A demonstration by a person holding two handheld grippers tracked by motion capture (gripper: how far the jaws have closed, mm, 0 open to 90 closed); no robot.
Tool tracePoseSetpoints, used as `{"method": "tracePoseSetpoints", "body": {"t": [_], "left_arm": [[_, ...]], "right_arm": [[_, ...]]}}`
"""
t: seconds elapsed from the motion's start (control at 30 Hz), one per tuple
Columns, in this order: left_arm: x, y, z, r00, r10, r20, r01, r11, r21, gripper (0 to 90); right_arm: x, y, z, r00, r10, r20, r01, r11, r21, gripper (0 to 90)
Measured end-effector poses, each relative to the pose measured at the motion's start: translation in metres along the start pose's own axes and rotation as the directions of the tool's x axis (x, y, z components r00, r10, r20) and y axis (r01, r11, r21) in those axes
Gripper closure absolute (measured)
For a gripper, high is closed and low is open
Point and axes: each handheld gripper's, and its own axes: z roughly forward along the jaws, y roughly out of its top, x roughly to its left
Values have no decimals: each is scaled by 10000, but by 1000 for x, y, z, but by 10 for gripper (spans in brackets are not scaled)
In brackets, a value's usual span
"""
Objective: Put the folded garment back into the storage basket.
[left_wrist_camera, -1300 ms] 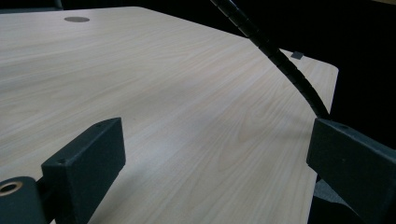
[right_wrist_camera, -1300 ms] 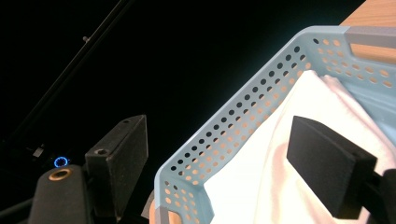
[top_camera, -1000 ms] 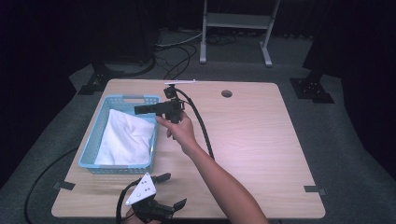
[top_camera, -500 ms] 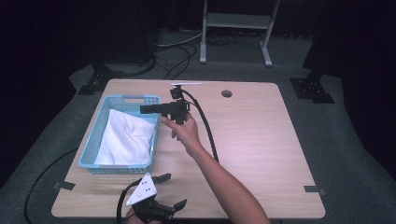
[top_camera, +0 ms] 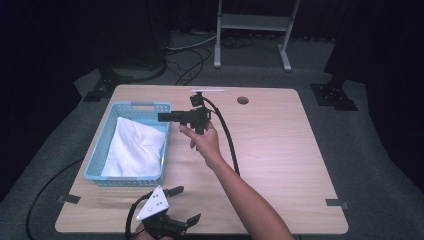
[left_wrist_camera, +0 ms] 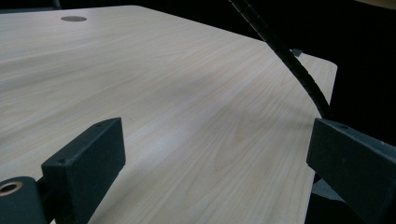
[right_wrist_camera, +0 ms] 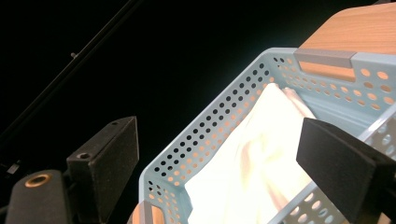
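A white cloth lies crumpled in a light blue perforated basket on the left of the wooden table. My right gripper is held above the basket's right rim, pointing left, jaws open and holding nothing. In the right gripper view the cloth and the basket wall show between the open jaws of my right gripper. My left gripper rests at the table's front edge, open. In its own view my left gripper looks over bare tabletop.
A black ribbed cable trails from the right gripper along the person's forearm; the cable also crosses the left gripper view. A round grommet hole sits near the table's back edge. A metal stand stands on the floor beyond.
The right gripper has drifted slightly right and toward the table's back, away from the basket's middle. The left gripper has not moved.
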Motion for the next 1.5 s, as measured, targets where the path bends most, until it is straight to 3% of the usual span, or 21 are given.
{"method": "tracePoseSetpoints", "body": {"t": [1.5], "left_arm": [[-2,0,1,10000,88,-24,-88,9999,54,42]], "right_arm": [[-14,-11,-49,9979,13,650,40,9966,-819,128]]}}
